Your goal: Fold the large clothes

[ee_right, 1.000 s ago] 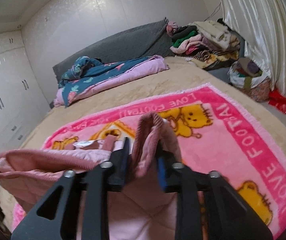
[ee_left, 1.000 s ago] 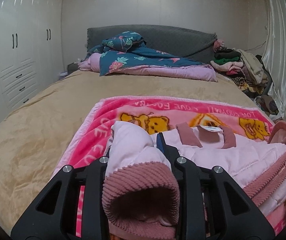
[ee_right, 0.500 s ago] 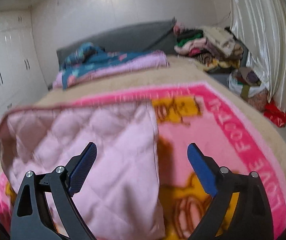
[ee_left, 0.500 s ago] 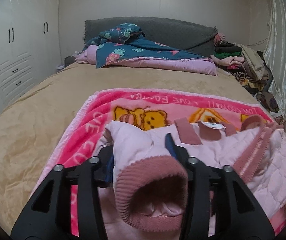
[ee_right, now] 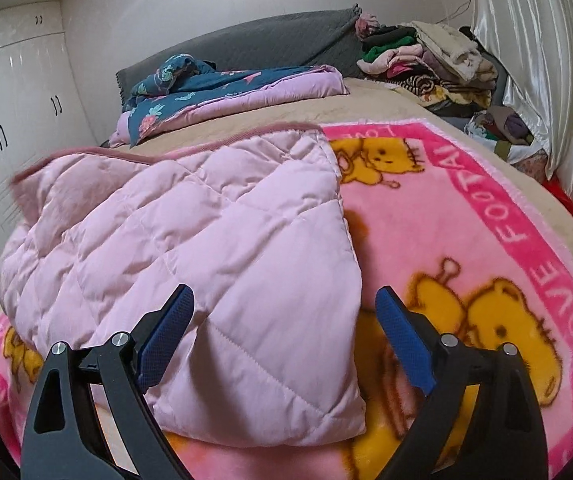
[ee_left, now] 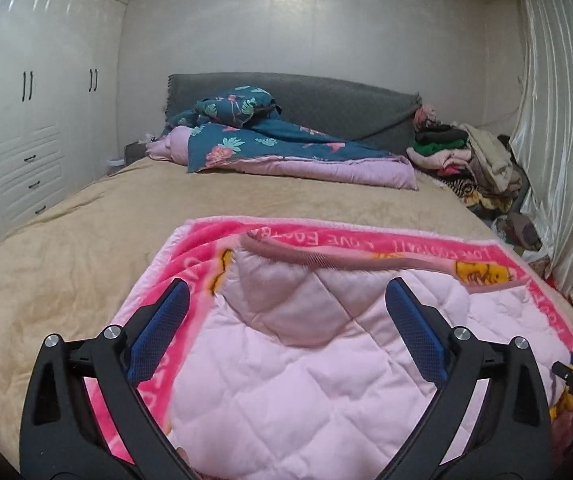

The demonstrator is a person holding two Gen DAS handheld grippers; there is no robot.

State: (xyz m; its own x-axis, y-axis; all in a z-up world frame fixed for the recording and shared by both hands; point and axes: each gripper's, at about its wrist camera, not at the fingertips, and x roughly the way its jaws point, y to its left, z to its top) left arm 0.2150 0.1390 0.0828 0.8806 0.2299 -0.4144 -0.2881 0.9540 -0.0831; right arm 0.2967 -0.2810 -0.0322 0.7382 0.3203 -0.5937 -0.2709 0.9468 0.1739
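Observation:
A pale pink quilted jacket (ee_left: pixel 310 364) with a dusty-rose ribbed hem (ee_left: pixel 350 262) lies folded on a bright pink bear-print blanket (ee_left: pixel 206 244). My left gripper (ee_left: pixel 286 336) is open and empty, its blue pads either side of the jacket's near part. In the right wrist view the jacket (ee_right: pixel 206 236) lies left of centre on the blanket (ee_right: pixel 466 232). My right gripper (ee_right: pixel 284 336) is open and empty over the jacket's near right corner.
The blanket lies on a tan bedspread (ee_left: pixel 98 232). A teal floral quilt with lilac lining (ee_left: pixel 286 152) lies by the grey headboard (ee_left: pixel 326 100). A pile of clothes (ee_left: pixel 470 160) sits at the far right by the curtain (ee_left: pixel 558 160). White wardrobes (ee_left: pixel 26 120) stand left.
Both grippers have opened and let go of the jacket: the left released the ribbed cuff, the right the hem. The jacket now lies folded over flat on the blanket.

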